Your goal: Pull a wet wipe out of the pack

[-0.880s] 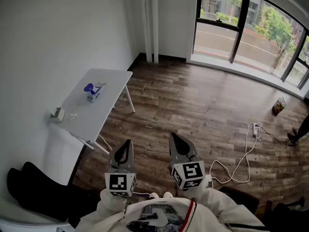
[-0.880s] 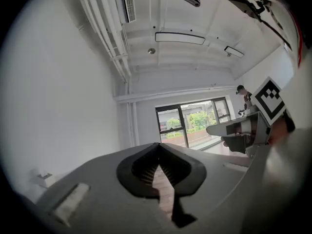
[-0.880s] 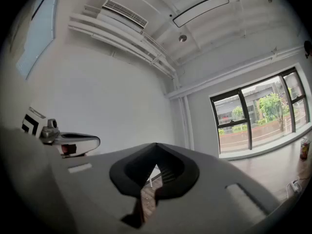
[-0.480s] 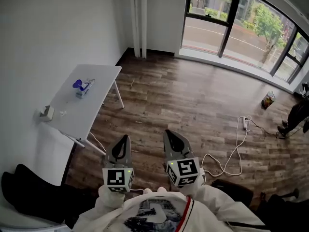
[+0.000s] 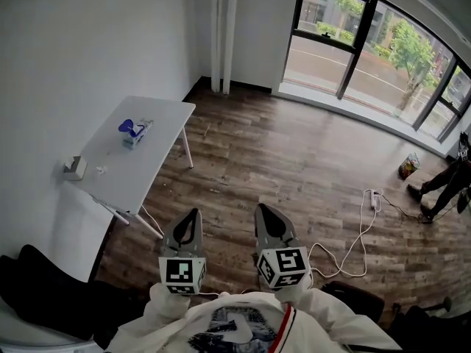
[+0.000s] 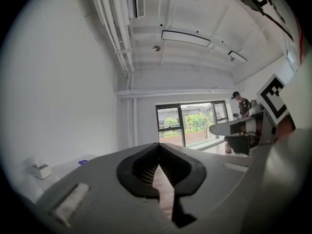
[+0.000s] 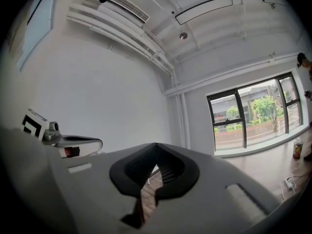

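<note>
**Q:** Both grippers, what state?

**A:** The grey left gripper (image 5: 193, 215) and grey right gripper (image 5: 263, 209) each have jaws pressed together on nothing, side by side over the brown wooden floor (image 5: 294, 160).

**Q:** And the wipes?

**A:** The small pale pack of wet wipes (image 5: 137, 132), blue on top, lies well apart from both, ahead-left, near the far end of the white folding table (image 5: 129, 171).

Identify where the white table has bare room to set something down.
The white table is bare at its far end beyond the wipe pack and along the side facing the room. Busiest by the wall, around the small white box.
</note>
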`<move>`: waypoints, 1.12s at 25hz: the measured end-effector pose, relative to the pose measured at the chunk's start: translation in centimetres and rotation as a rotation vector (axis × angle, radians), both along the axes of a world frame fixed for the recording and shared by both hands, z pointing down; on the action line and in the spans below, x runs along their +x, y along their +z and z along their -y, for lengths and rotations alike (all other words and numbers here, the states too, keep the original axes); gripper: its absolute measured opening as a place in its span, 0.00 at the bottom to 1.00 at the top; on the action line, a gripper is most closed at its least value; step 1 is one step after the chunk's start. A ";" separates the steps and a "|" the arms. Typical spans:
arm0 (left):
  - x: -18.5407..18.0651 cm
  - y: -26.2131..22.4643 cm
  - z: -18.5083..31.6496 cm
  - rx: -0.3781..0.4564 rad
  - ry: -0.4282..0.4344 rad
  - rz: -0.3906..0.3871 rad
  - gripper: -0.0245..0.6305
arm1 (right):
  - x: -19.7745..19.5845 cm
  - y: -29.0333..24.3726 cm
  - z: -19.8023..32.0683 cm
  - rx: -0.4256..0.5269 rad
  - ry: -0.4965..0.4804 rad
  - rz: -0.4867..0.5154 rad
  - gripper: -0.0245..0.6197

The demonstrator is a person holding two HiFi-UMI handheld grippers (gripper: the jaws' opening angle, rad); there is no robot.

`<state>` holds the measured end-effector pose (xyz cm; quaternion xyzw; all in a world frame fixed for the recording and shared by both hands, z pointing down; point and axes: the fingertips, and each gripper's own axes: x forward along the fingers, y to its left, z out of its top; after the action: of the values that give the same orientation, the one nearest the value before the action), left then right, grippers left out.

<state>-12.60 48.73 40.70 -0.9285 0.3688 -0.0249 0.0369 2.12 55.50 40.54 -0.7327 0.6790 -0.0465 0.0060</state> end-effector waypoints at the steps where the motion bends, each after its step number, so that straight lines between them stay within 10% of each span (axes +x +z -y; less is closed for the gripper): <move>1: -0.4 0.1 0.3 0.002 0.001 0.001 0.04 | -0.2 0.0 0.3 0.001 0.005 0.000 0.05; 14: -0.5 1.9 4.1 -0.036 0.002 0.006 0.04 | -0.4 1.2 4.2 -0.024 0.002 -0.020 0.05; 28: 7.0 3.1 14.0 -0.078 -0.005 0.046 0.04 | 7.1 2.8 15.1 -0.056 -0.038 0.017 0.05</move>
<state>-5.61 34.69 43.76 -0.9274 0.3689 -0.0608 0.0090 9.18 40.44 43.30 -0.7192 0.6910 -0.0719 -0.0097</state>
